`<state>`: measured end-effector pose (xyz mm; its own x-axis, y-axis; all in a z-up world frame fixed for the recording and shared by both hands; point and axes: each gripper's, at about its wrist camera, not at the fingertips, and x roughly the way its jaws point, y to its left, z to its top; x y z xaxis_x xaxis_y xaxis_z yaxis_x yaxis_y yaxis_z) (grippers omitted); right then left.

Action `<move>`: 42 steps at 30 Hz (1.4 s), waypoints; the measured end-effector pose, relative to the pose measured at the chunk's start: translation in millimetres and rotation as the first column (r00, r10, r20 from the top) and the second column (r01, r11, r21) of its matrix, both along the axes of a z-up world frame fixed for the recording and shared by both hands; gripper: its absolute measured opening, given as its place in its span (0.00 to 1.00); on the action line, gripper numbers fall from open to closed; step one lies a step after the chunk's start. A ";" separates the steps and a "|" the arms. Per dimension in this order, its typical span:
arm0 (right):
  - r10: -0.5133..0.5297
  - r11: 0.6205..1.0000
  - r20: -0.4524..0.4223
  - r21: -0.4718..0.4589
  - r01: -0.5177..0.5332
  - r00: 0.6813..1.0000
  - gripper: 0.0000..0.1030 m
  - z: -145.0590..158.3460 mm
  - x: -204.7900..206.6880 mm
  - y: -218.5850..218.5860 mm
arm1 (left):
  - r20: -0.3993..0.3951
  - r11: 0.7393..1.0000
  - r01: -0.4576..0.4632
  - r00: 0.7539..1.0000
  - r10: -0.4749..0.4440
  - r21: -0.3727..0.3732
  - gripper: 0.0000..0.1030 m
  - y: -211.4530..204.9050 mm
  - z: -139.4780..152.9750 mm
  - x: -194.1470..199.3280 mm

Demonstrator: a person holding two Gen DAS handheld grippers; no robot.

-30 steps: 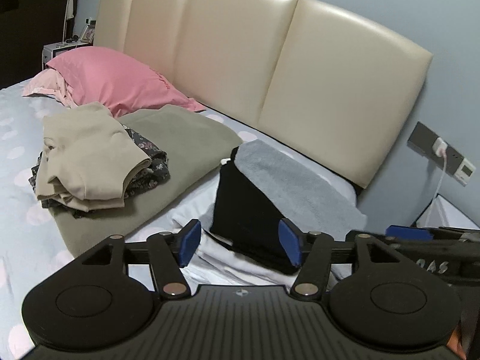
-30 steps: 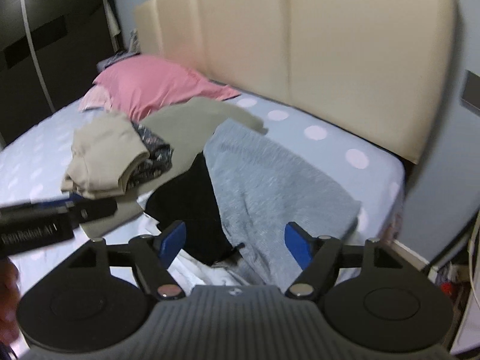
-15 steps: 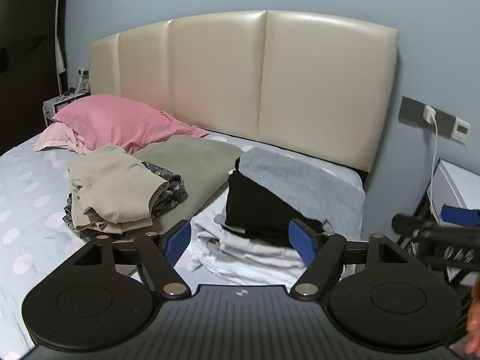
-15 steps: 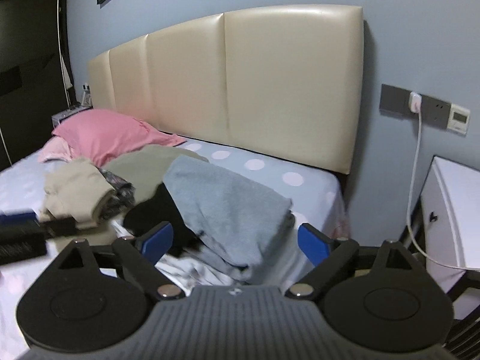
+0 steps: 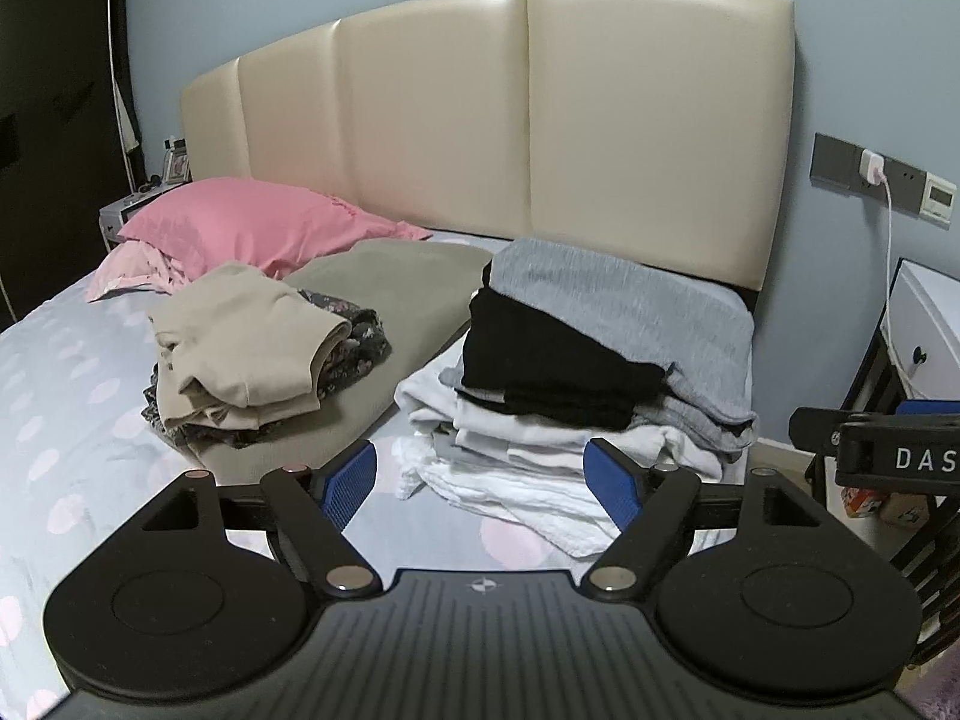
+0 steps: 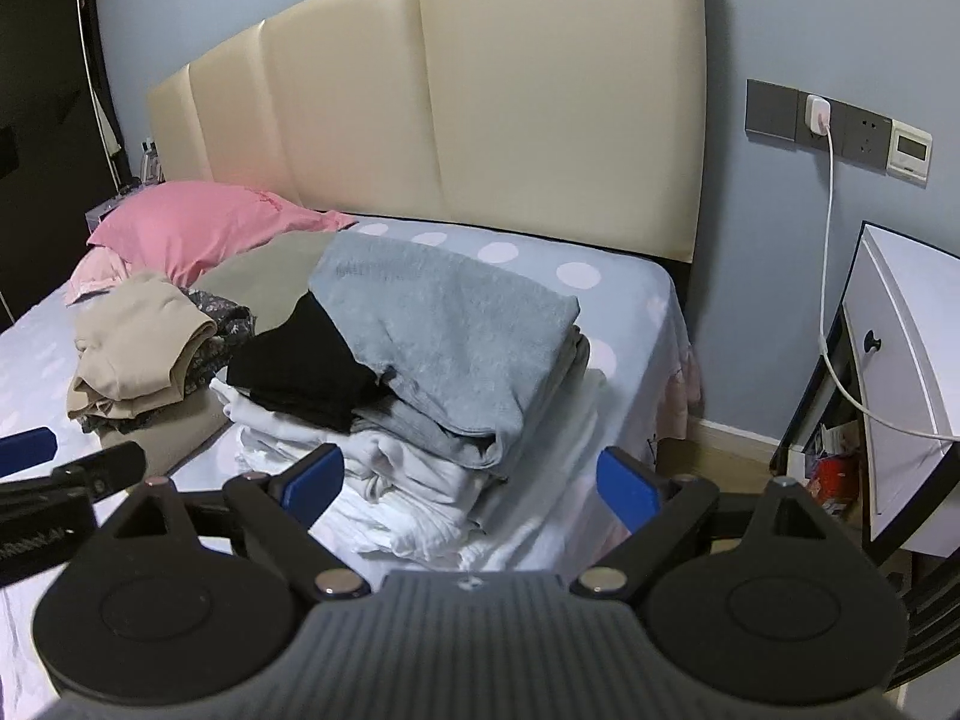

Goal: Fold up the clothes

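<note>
1. The left gripper (image 5: 483, 477) hangs over the near edge of the bed (image 5: 66, 396), its jaws spread wide with nothing between the blue pads.
2. The right gripper (image 6: 471, 483) hangs just beside it, toward the bed's right-hand corner; its jaws are spread wider and also hold nothing.
3. Each gripper shows at the edge of the other's view: the right one at the right edge of the left wrist view, the left one at the left edge of the right wrist view.
4. The stack of folded clothes (image 5: 576, 396) sits on the bed straight ahead of both grippers, near the right side of the mattress and apart from the pads.
5. In that stack a grey garment (image 6: 444, 324) lies on top, a black garment (image 6: 306, 372) lies partly under its left side, and white pieces (image 6: 408, 480) form the bottom layers.
6. A second pile (image 5: 240, 348) lies to the left: a beige garment on top of a dark floral one, both resting on a spread olive cloth (image 5: 390, 288).
7. A pink pillow (image 5: 252, 222) lies behind that pile, against the cream padded headboard (image 5: 540, 120).
8. A white nightstand (image 6: 906, 396) stands to the right of the bed, with a white cable (image 6: 831, 276) running down from a wall socket above it.
</note>
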<state>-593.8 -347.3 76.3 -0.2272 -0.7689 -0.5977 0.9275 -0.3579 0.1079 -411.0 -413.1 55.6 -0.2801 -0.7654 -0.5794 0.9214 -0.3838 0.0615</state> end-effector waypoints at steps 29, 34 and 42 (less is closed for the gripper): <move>-0.071 0.997 -0.008 0.037 0.072 0.997 0.90 -3.3 0.2 -8.2 | 0.042 0.996 0.013 0.999 -0.017 0.089 0.73 -9.5 -12.4 -16.3; -0.070 0.997 -0.006 0.039 0.070 0.998 0.90 -3.6 0.1 -7.9 | 0.038 0.995 0.018 0.999 -0.022 0.100 0.73 -10.4 -12.2 -18.2; -0.062 0.997 -0.004 0.053 0.062 0.998 0.90 -4.6 0.9 -8.5 | 0.038 0.994 0.021 0.999 -0.025 0.106 0.73 -10.7 -11.3 -19.8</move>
